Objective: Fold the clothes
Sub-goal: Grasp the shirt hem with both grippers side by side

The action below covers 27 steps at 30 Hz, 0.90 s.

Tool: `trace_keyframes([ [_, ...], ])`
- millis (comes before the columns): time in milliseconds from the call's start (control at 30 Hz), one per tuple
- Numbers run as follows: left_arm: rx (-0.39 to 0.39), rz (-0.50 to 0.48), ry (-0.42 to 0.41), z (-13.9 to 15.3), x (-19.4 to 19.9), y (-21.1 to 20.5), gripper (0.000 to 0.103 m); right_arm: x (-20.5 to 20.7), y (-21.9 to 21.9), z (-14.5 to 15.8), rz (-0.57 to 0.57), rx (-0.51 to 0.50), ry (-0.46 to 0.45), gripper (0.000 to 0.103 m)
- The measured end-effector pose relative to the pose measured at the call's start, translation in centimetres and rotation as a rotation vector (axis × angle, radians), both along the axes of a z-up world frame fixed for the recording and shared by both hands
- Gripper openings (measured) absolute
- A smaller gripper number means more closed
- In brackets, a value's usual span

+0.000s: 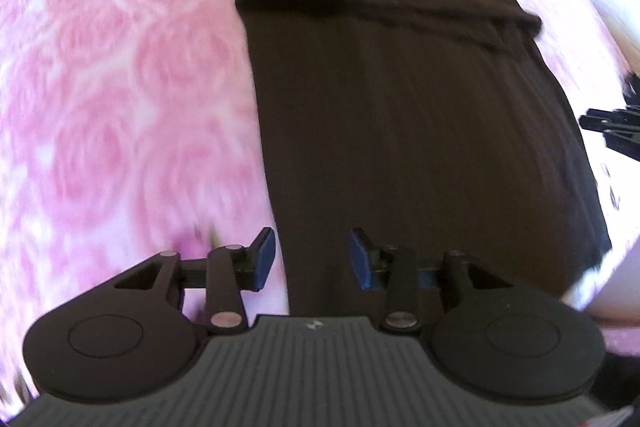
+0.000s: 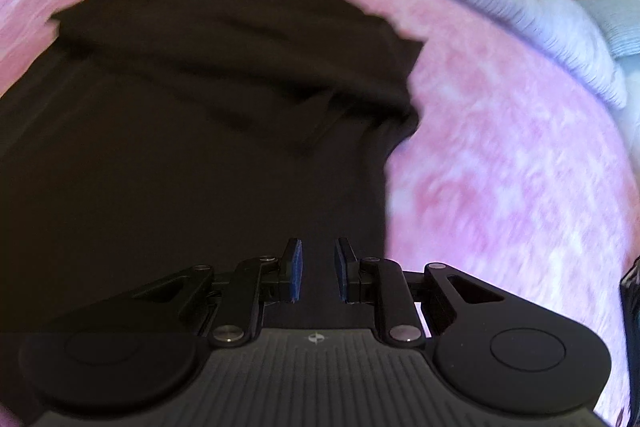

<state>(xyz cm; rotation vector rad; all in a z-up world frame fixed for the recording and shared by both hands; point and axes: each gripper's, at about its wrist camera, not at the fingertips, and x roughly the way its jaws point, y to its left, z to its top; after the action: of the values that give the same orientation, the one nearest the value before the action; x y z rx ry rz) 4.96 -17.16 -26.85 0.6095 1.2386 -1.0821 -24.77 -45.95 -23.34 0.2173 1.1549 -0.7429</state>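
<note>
Covering the bed, pink rose blanket [image 1: 120, 87], grey pillow [image 2: 540, 23] behind.

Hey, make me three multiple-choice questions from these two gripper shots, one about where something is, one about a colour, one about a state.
1. Where does the dark garment lie?
A. on the pink blanket
B. on a wooden floor
C. in a basket

2. What colour are the gripper pads?
A. red
B. blue
C. white

3. What is between the fingers of the left gripper?
A. a pinched fold of cloth
B. a hanger
C. nothing

Answers: 1 A, pink blanket surrounds the garment; 2 B, blue faces show on both grippers; 3 C, jaws apart, garment lies flat below.
</note>
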Motion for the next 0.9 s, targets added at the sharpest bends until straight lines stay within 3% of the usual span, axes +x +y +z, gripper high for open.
trace_keyframes([
  [33,0.007,0.006,0.008,-0.1,-0.5,1.1,0.039,-0.3,1.3,0.0,0.013,0.013,0.006,0.031],
  [67,0.012,0.015,0.016,-0.3,-0.9,2.1,0.039,-0.6,2.7,0.0,0.026,0.022,0.018,0.050],
  [100,0.018,0.024,0.023,-0.5,-1.3,3.0,0.039,-1.0,3.8,0.0,0.034,0.025,0.018,0.057],
  [233,0.033,0.071,0.045,-1.4,-2.8,5.8,0.039,-2.6,6.9,0.0,0.048,0.078,0.034,0.059],
  [300,0.032,0.109,0.054,-1.8,-3.4,6.7,0.039,-3.5,8.0,-0.3,0.058,0.107,0.044,0.053],
  [333,0.030,0.127,0.058,-1.9,-3.8,7.0,0.039,-4.0,8.3,-0.4,0.066,0.119,0.048,0.041],
  [367,0.029,0.141,0.059,-2.0,-4.2,7.3,0.039,-4.6,8.7,-0.6,0.074,0.132,0.053,0.018],
  [400,0.029,0.153,0.060,-2.2,-4.6,7.5,0.039,-5.1,9.0,-0.8,0.082,0.144,0.058,0.005],
  [433,0.029,0.166,0.061,-2.3,-5.0,7.7,0.039,-5.7,9.2,-0.8,0.089,0.146,0.055,0.000],
  [667,0.048,0.230,0.059,-2.9,-6.4,7.6,0.044,-10.1,10.2,-0.6,0.150,0.141,0.055,0.000],
  [900,0.068,0.176,0.074,-2.7,-6.2,7.4,0.047,-13.6,11.9,-0.4,0.210,0.099,0.112,0.000],
])
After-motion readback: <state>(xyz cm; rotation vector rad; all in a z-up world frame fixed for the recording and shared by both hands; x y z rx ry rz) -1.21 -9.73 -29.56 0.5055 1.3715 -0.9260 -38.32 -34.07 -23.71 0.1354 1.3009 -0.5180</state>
